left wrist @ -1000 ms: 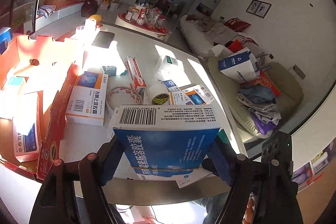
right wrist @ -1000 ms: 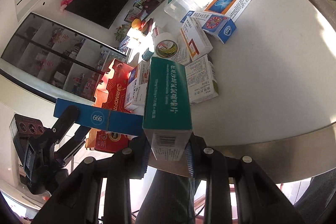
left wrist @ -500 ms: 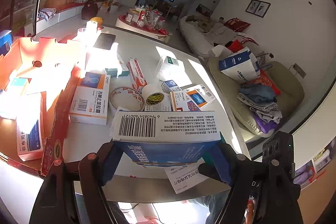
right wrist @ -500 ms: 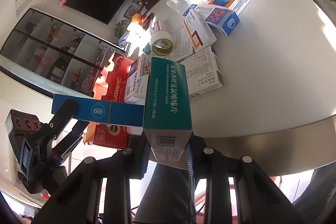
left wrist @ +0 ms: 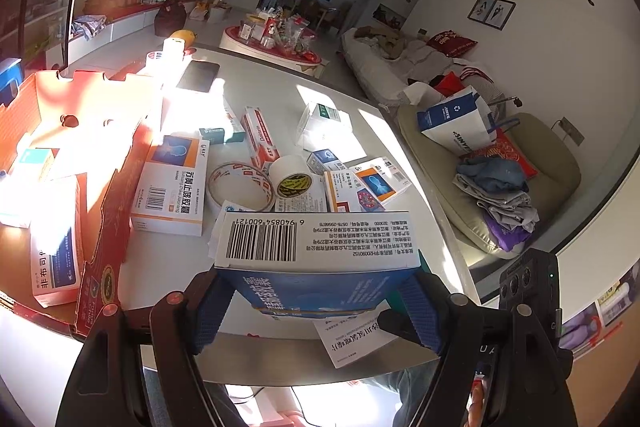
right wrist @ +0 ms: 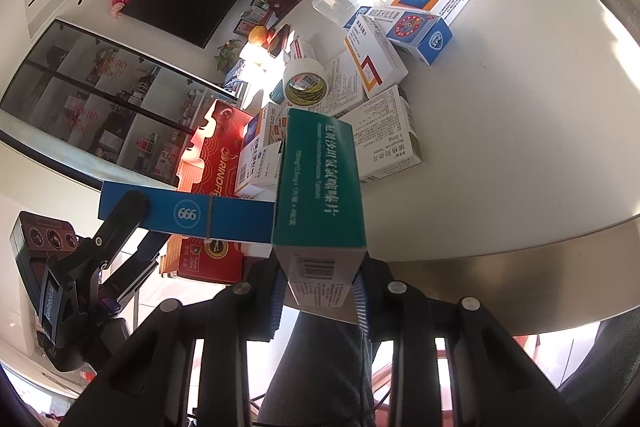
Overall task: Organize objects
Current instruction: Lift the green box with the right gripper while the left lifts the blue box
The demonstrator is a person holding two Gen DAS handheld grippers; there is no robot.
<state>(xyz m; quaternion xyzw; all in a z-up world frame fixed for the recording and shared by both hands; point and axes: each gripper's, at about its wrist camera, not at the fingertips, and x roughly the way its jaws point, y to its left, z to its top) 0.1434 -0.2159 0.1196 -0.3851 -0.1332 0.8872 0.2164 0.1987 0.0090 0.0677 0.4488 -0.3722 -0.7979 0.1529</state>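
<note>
My left gripper (left wrist: pixel 316 307) is shut on a blue medicine box (left wrist: pixel 316 279) whose white barcode side faces up, held above the near edge of the white table (left wrist: pixel 360 115). My right gripper (right wrist: pixel 318 291) is shut on a green medicine box (right wrist: pixel 320 187), gripped at its barcode end. In the right wrist view the blue medicine box (right wrist: pixel 188 213) and the left gripper (right wrist: pixel 116 223) sit at the left, and the box's end meets the green one. The green box's white side (left wrist: pixel 352 341) shows under the blue box. I cannot tell whether the two boxes touch.
A red cardboard tray (left wrist: pixel 104 195) with several boxes in it stands at the table's left. Several medicine boxes, a white tape roll (left wrist: pixel 290 177), a clear tape ring (left wrist: pixel 240 183) and a phone (left wrist: pixel 198 77) lie mid-table. A sofa and a cushioned chair (left wrist: pixel 560 163) stand beyond the table.
The blue box has tipped in the left jaws, so less of its blue face shows and more of the barcode side. Both grippers stay about where they were.
</note>
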